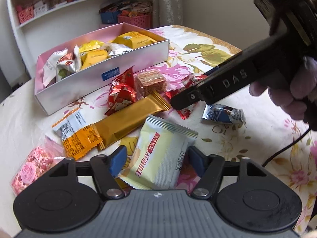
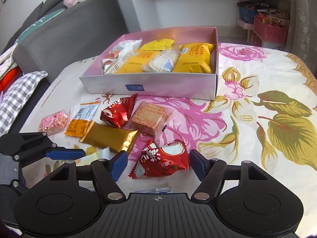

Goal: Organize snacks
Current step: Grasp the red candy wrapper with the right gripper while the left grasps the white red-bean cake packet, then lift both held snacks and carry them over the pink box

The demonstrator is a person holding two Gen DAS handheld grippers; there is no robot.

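The left gripper (image 1: 156, 158) is hovering with its jaws spread on either side of a pale yellow packet (image 1: 160, 156), and the right gripper (image 2: 157, 165) is doing the same around a red packet (image 2: 161, 161); neither is pinching anything yet, and both packets are lying flat on the flowered tablecloth (image 2: 257, 91). The pink box (image 2: 216, 75) meant to receive them is sitting further back on the table, already partly filled with yellow pouches. The likely trouble is slippage: these wrappers are thin, glossy film with crimped, saw-toothed ends, so blue pads (image 1: 117, 161) closing on a puffy, air-filled pouch could be squeezing it out sideways or catching only a corner. A hard squeeze could be crushing what is inside. The gold bar (image 1: 128, 122) is lying just beside the yellow packet, seemingly touching its upper edge, so a lift may be dragging it along. The two tools are also working close together, so they may be bumping one another. Nearby, a clear-wrapped wafer block (image 2: 151, 118) looks stiff and square, while the pink sweet (image 2: 53, 122) looks lumpy.
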